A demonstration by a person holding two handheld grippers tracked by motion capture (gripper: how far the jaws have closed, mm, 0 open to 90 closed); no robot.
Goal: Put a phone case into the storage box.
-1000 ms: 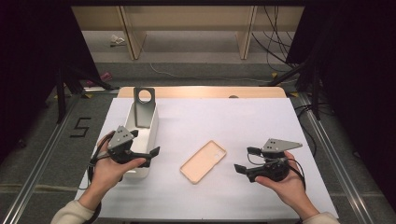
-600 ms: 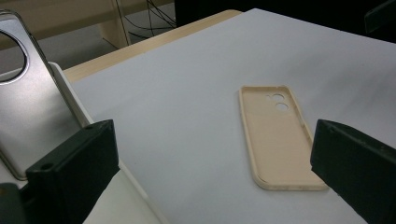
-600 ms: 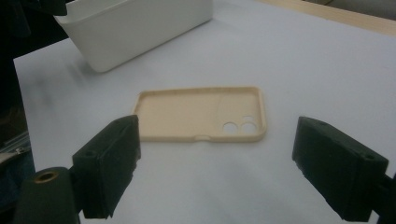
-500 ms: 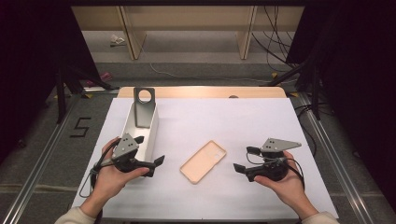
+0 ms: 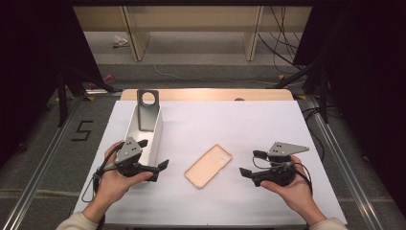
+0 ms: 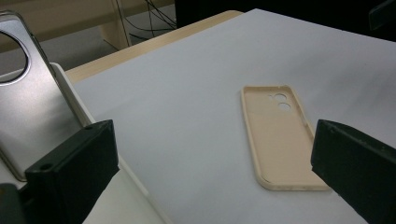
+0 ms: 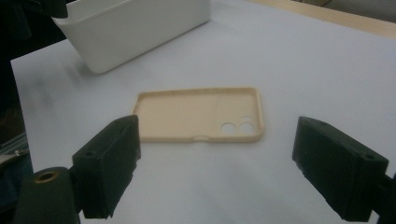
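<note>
Both pairs of jaws stand spread wide with nothing between them, the left gripper [image 5: 160, 167] and right gripper [image 5: 245, 172] each pointing inward at the beige phone case [image 5: 208, 166]. It lies hollow side up on the white table [image 5: 230, 124] between them, untouched. A white bin [image 5: 155, 139] holding a grey phone [image 5: 147, 109] stands beside the left gripper.

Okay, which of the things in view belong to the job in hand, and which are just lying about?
Part of the job:
- beige phone case, lying open side up between both claws
- left claw, open
- right claw, open
- white bin, holding a grey phone

Lying about:
- cables on the floor
- floor marking "5"
</note>
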